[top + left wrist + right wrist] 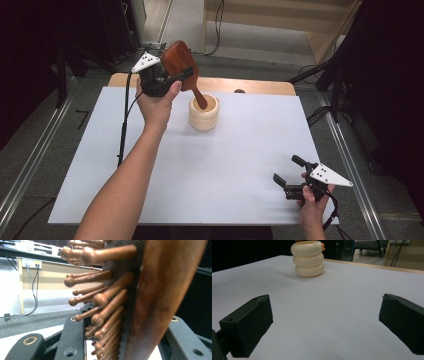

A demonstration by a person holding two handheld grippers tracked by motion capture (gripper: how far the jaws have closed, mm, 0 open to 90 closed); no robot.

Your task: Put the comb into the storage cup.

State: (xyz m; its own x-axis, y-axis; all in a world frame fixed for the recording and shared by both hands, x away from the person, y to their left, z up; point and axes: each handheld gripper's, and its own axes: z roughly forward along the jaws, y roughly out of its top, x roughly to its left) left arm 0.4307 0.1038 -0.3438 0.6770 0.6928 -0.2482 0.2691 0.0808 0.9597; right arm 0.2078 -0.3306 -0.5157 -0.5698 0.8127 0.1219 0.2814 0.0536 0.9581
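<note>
Left gripper (172, 75) is clamping the wooden hairbrush (181, 60) by its head, lowering the handle into the cream ribbed holder (203, 114); right gripper (292, 175) idling wide open; next: release once seated.

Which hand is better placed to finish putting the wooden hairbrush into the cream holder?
Left. The left gripper is shut on the hairbrush, whose handle tip is already inside the cream holder. The right gripper is open, near the table's front edge.

Hairbrush (181, 62) handle tip inside holder (204, 114)
</note>
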